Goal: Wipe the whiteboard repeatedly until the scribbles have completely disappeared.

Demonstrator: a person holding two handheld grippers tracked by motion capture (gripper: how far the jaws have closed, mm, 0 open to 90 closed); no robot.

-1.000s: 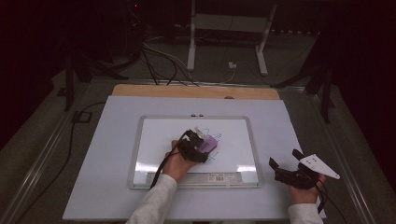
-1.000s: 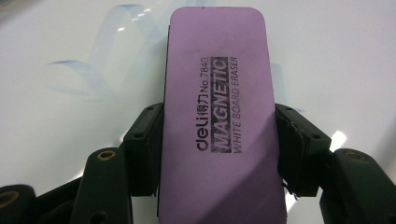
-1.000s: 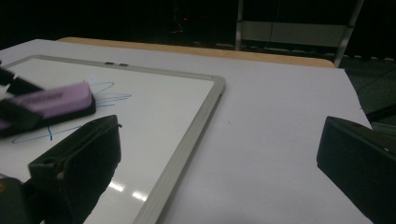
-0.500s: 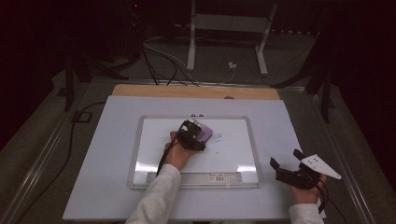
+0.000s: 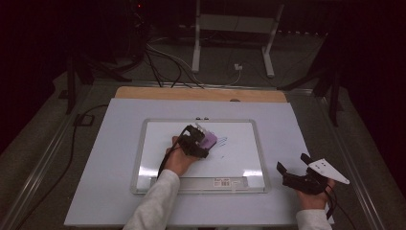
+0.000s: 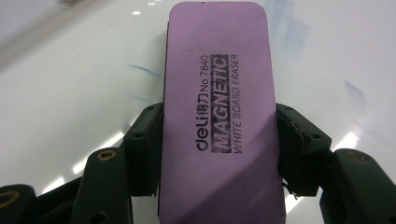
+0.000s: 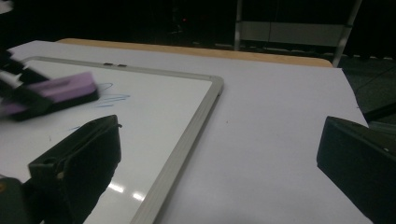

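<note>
The left hand-held gripper [image 5: 200, 138] clamps a purple magnetic whiteboard eraser [image 6: 219, 112] flat on the whiteboard [image 5: 239, 158], blue marker strokes [image 5: 222, 141] at its 3 o'clock. The right hand-held gripper [image 5: 292, 171], jaws wide and empty, rests on the surface [image 5: 115, 143] at the board's 4 o'clock.

free: whiteboard [image 5: 239, 158] right half, table [image 5: 119, 158] left | obstacle: right tool [image 5: 293, 173] beside whiteboard frame

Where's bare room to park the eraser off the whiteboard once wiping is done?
Bare white table lies left of the whiteboard, between its frame and the table's left edge, and again behind it up to the wooden strip. The right side is tighter: the right gripper rests there. The left gripper holds the eraser mid-board.
</note>
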